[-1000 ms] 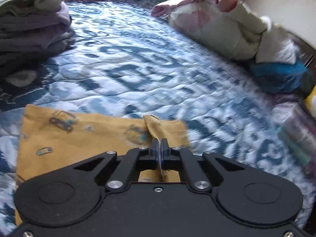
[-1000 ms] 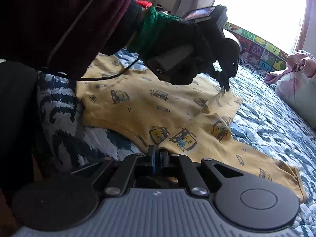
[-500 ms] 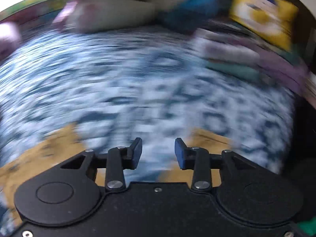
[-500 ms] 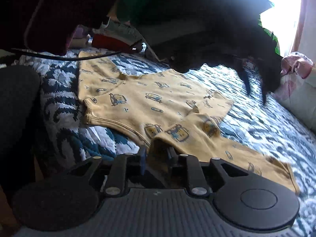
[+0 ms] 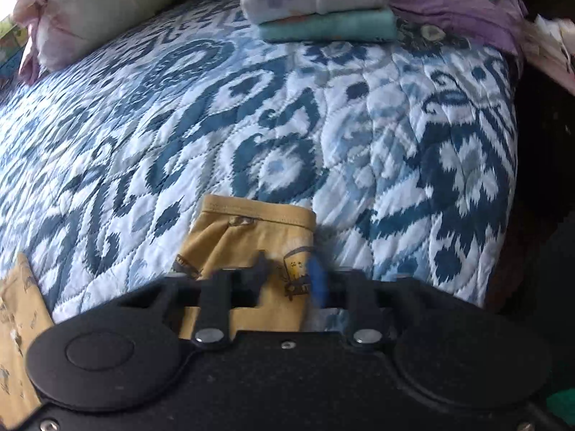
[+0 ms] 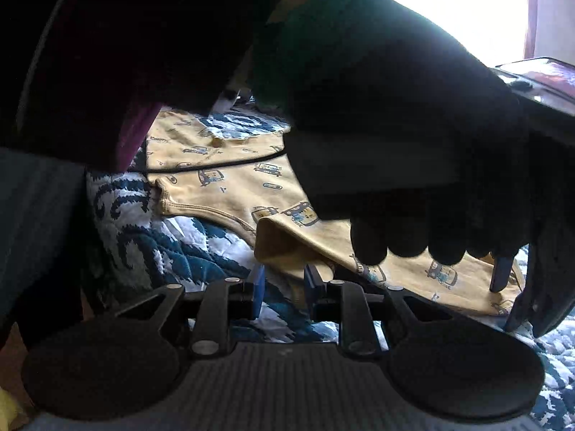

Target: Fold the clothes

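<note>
A yellow child's shirt [image 6: 230, 179] printed with small cars lies on the blue-and-white quilt [image 5: 251, 125]. In the left wrist view its sleeve end [image 5: 251, 237] lies just ahead of my left gripper [image 5: 287, 276], which is open with the cloth between the jaws. In the right wrist view my right gripper [image 6: 284, 283] is open, its jaws on either side of a folded edge of the shirt [image 6: 284, 251]. The gloved hand holding the left gripper [image 6: 395, 143] fills the upper view, its fingertips [image 6: 503, 273] above the shirt.
A stack of folded clothes [image 5: 320, 7] and a purple cloth [image 5: 449, 3] lie at the quilt's far end. A pale pillow [image 5: 93, 14] sits at far left. The bed edge drops off dark on the right [image 5: 539, 179].
Both grippers have let go of the shirt and opened. The left gripper swung right to the sleeve end. The right gripper stayed by the folded edge.
</note>
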